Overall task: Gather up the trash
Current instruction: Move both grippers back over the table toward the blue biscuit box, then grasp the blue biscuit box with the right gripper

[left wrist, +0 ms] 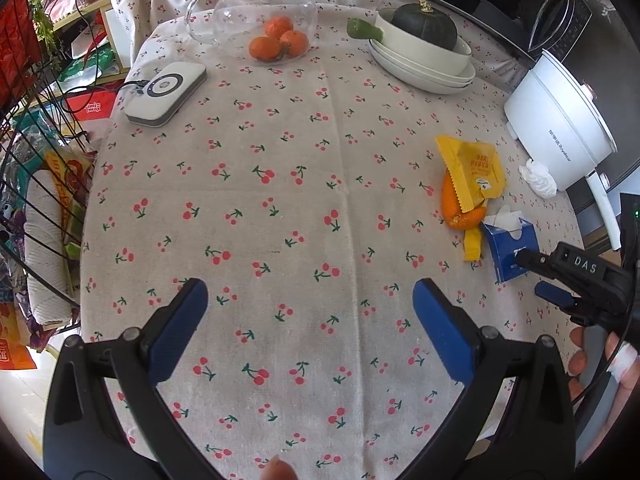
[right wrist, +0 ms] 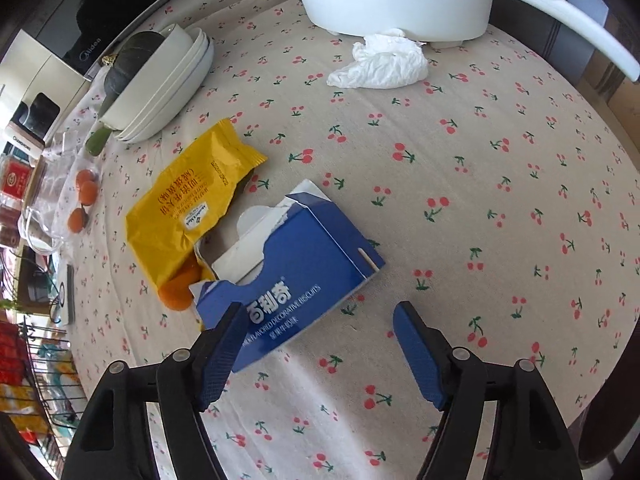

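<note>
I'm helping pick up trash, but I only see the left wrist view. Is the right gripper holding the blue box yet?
Observer: Not yet. The right gripper is open; one of its fingers overlaps the box at its near corner, the other stands clear.
Operator: Is the box squashed?
Observer: Its far end is torn open, white flaps showing beside the wrapper.
Operator: And the white lump by the pot?
Observer: A crumpled tissue lying against the pot at its base.
</note>
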`<action>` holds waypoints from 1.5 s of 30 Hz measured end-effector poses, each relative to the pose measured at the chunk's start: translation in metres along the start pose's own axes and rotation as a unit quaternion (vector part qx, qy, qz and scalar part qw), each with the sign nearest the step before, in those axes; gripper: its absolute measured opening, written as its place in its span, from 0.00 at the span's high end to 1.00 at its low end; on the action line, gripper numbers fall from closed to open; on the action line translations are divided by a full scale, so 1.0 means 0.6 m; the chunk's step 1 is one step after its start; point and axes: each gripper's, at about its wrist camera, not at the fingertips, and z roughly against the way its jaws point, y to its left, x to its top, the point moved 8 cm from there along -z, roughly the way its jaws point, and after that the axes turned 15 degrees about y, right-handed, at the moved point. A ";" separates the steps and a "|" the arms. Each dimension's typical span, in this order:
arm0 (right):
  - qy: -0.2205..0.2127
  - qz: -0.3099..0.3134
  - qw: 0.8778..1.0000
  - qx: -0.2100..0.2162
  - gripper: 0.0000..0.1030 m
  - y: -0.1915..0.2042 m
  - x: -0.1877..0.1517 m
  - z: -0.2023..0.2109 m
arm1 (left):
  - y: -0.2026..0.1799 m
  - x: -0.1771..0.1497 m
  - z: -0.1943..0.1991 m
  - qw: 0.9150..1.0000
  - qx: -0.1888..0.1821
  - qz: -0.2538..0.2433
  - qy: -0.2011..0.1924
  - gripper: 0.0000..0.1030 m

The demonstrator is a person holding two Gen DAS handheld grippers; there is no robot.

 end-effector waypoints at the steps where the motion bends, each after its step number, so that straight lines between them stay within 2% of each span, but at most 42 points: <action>1: -0.002 0.004 1.000 -0.003 0.35 -0.004 -0.004 0.002 | -0.003 -0.003 0.002 1.000 -0.003 -0.002 0.000 0.01; 2: -0.002 0.006 1.000 -0.007 0.39 -0.009 -0.009 0.004 | -0.006 -0.005 0.004 1.000 -0.007 -0.003 0.001 0.01; 5: 0.007 -0.015 1.000 0.010 0.40 -0.024 -0.014 0.014 | -0.011 -0.012 0.013 1.000 -0.020 -0.004 0.000 0.01; 7: 0.017 -0.049 0.998 0.040 0.35 -0.033 -0.015 0.024 | -0.010 -0.013 0.020 1.000 -0.023 -0.001 -0.003 0.01; 9: 0.014 -0.072 0.996 0.056 0.23 -0.034 -0.010 0.038 | -0.004 -0.013 0.025 1.000 -0.023 0.005 -0.006 0.01; 14: -0.007 -0.097 0.993 0.059 0.19 -0.006 0.007 0.053 | 0.014 -0.007 0.031 1.000 -0.013 0.018 -0.015 0.01; 18: -0.010 -0.127 0.991 0.047 0.19 0.010 0.017 0.027 | 0.024 -0.004 0.033 1.000 0.003 0.014 -0.021 0.01; 23: -0.034 -0.140 0.990 -0.011 0.19 0.001 0.027 0.003 | 0.033 -0.002 0.037 1.000 0.012 0.008 -0.028 0.01; 25: -0.045 -0.125 0.990 -0.047 0.21 0.008 0.026 -0.003 | 0.032 -0.003 0.037 0.999 0.015 0.004 -0.028 0.01; 27: -0.056 -0.105 0.990 -0.071 0.33 0.013 0.020 -0.004 | 0.029 -0.003 0.036 1.000 0.015 0.000 -0.027 0.01; 28: -0.061 -0.094 0.991 -0.078 0.37 0.013 0.015 -0.003 | 0.027 -0.004 0.037 1.000 0.014 -0.001 -0.027 0.01; 30: -0.069 -0.071 0.992 -0.078 0.50 0.008 0.005 0.002 | 0.021 -0.006 0.039 1.000 0.011 -0.005 -0.028 0.01; 32: -0.067 -0.044 0.994 -0.073 0.56 0.000 -0.002 0.007 | 0.013 -0.010 0.042 0.999 0.010 -0.013 -0.029 0.01; 35: -0.058 -0.006 0.996 -0.062 0.58 -0.016 -0.013 0.012 | -0.001 -0.016 0.044 0.999 0.014 -0.028 -0.030 0.01; 39: -0.046 0.013 0.999 -0.019 0.59 -0.051 -0.032 0.029 | -0.019 -0.023 0.045 0.998 0.008 -0.046 -0.030 0.01; 45: -0.067 0.050 0.996 -0.024 0.59 -0.102 -0.062 0.089 | -0.059 -0.025 0.038 0.996 -0.005 -0.081 -0.028 0.01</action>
